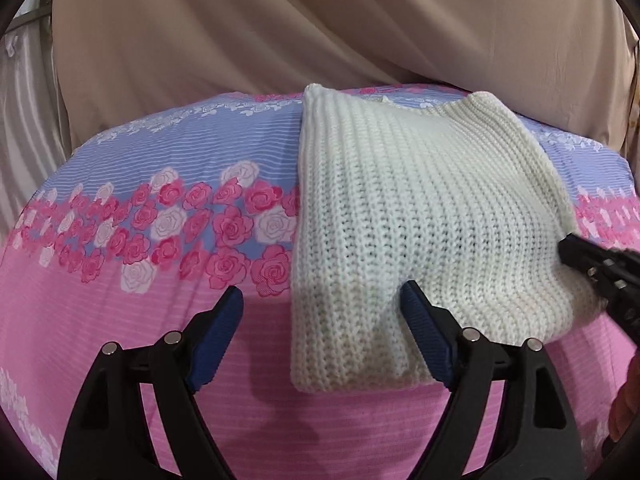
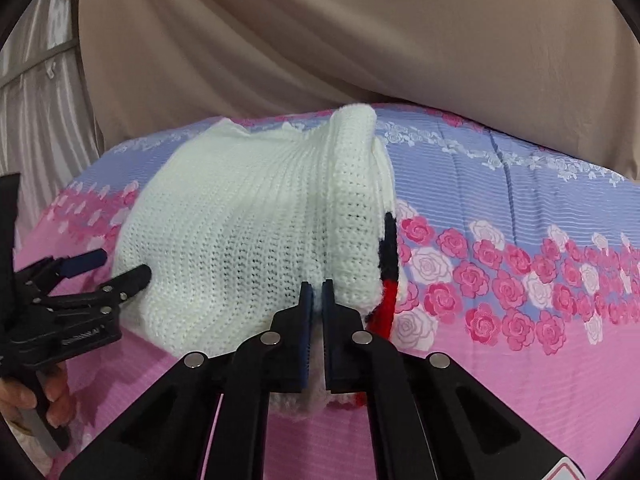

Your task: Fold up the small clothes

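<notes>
A small white knitted garment (image 1: 420, 220) lies folded on the bed; in the right wrist view (image 2: 240, 232) a black and red trim shows along its right edge. My left gripper (image 1: 320, 300) is open over the garment's near left edge, its right finger resting on the knit, and it holds nothing; it also shows in the right wrist view (image 2: 120, 266) at the garment's left side. My right gripper (image 2: 317, 292) is shut on the garment's near edge, with white knit pinched between the pads. In the left wrist view its tip (image 1: 568, 248) touches the garment's right edge.
The bed sheet (image 1: 120, 300) is pink and lilac with a band of printed roses. A beige curtain (image 1: 320, 32) hangs right behind the bed. A hand (image 2: 48, 396) holds the left gripper's handle.
</notes>
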`<state>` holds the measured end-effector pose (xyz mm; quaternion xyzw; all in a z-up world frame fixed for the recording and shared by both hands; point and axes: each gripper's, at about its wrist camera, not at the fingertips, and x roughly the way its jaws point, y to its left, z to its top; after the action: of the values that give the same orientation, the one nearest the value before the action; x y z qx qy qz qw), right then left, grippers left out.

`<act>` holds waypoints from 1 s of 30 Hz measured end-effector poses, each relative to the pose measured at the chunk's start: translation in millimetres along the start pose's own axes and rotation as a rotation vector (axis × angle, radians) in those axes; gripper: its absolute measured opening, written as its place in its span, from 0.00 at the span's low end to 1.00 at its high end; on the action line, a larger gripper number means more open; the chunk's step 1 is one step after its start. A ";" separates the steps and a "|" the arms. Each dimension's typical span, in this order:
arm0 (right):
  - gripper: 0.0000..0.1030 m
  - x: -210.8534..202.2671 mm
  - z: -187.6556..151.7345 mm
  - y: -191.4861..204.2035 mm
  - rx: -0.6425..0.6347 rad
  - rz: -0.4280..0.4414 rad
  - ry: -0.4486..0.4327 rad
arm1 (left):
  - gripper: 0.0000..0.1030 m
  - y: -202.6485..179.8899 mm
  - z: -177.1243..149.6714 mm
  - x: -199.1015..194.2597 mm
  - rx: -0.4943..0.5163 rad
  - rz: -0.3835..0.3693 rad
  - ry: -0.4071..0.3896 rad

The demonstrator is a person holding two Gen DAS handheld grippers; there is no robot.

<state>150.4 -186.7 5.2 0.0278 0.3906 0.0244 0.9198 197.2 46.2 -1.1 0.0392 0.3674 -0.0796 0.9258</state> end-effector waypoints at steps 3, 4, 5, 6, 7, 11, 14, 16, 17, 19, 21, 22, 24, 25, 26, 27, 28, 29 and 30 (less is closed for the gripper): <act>0.02 -2.9 -4.7 1.5 0.033 0.012 -0.012 | 0.77 3.3 -5.1 -3.8 -0.027 -0.003 -0.008; 0.06 -11.5 -4.3 3.1 0.044 0.013 -0.025 | 0.77 4.5 -8.2 -8.2 -0.035 -0.006 -0.011; 0.11 -20.0 -4.6 3.5 0.061 0.020 -0.040 | 0.76 6.0 -11.6 -14.3 -0.043 -0.010 -0.018; 0.22 -31.9 -7.6 3.1 0.086 0.025 -0.060 | 0.79 6.0 -15.5 -19.5 -0.053 -0.012 -0.027; 0.35 -42.0 -13.1 2.4 0.105 0.020 -0.080 | 0.87 5.2 -21.2 -25.4 -0.063 -0.012 -0.036; 0.53 -63.8 -46.1 4.0 0.124 -0.104 -0.118 | 0.95 -10.1 -38.7 -38.0 -0.060 -0.028 -0.059; 0.59 -64.1 -75.0 2.3 0.157 -0.161 -0.084 | 0.95 -25.5 -54.8 -41.7 -0.033 -0.028 -0.040; 0.60 -60.9 -86.8 0.8 0.185 -0.165 -0.034 | 0.95 -33.8 -63.8 -44.4 -0.021 -0.025 -0.023; 0.60 -61.3 -90.4 -2.5 0.213 -0.146 -0.022 | 0.95 -37.5 -67.6 -46.5 -0.018 -0.015 -0.018; 0.63 -63.0 -96.7 -4.2 0.241 -0.121 -0.014 | 0.95 -41.8 -73.5 -51.8 -0.018 -0.007 -0.027; 0.63 -62.1 -99.3 0.4 0.227 -0.130 0.002 | 0.95 -46.2 -79.5 -55.4 -0.022 0.002 -0.026; 0.64 -63.0 -100.3 4.5 0.214 -0.136 0.001 | 0.95 -47.6 -81.5 -55.9 -0.024 0.008 -0.023; 0.68 -65.7 -102.0 14.1 0.183 -0.151 -0.010 | 0.95 -48.6 -83.0 -57.3 -0.025 0.037 -0.027; 0.69 -66.9 -102.6 18.4 0.169 -0.159 -0.015 | 0.95 -48.1 -83.3 -58.8 -0.029 0.050 -0.035; 0.70 -67.7 -102.5 21.9 0.154 -0.169 -0.021 | 0.95 -47.0 -83.6 -59.4 -0.033 0.060 -0.040; 0.70 -68.9 -103.5 25.3 0.146 -0.178 -0.025 | 0.95 -46.4 -84.0 -60.5 -0.038 0.068 -0.046; 0.70 -69.0 -103.3 26.7 0.139 -0.179 -0.025 | 0.95 -46.0 -84.4 -61.2 -0.040 0.076 -0.049; 0.70 -68.8 -103.3 27.5 0.135 -0.180 -0.025 | 0.95 -45.7 -84.4 -61.4 -0.040 0.084 -0.051; 0.70 -68.5 -103.4 28.3 0.132 -0.180 -0.024 | 0.95 -46.5 -84.4 -61.7 -0.036 0.091 -0.052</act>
<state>27.9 -159.7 -15.4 0.0531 0.3814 -0.0845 0.9190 87.8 18.8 -20.8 0.0371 0.3424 -0.0316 0.9383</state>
